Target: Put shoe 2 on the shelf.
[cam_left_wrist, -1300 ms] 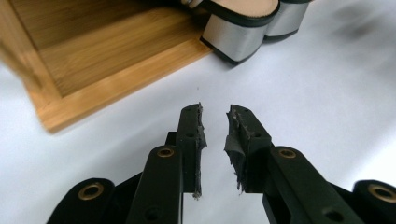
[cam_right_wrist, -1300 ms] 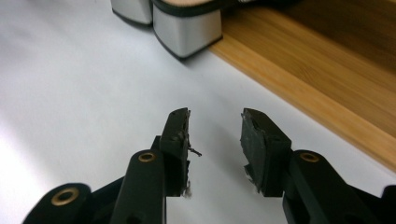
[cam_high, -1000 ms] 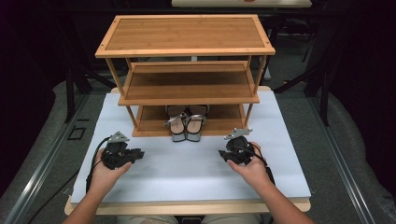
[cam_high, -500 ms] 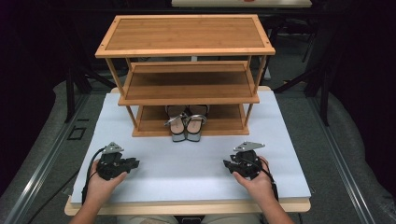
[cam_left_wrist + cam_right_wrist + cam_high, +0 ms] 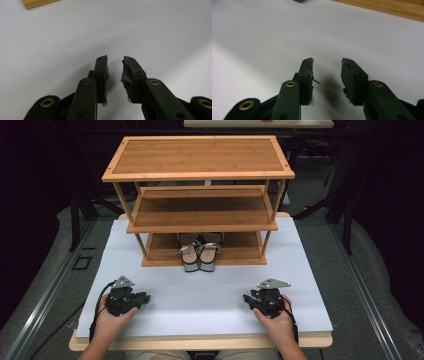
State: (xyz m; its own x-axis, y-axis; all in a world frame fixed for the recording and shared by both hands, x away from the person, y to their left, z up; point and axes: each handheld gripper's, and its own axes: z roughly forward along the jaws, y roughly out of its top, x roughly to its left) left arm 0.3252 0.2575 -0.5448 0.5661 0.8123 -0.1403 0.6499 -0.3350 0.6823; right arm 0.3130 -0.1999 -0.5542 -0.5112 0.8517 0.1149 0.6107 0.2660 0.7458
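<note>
The left gripper point(image 5: 141, 298) and right gripper point(image 5: 248, 298) rest near the front edge of the white table point(image 5: 210, 295), each empty with jaws drawn in to a narrow gap. Between them, toward the back edge, a pair of sandals point(image 5: 200, 252) sits on the bottom shelf of the wooden rack point(image 5: 200, 175).
</note>
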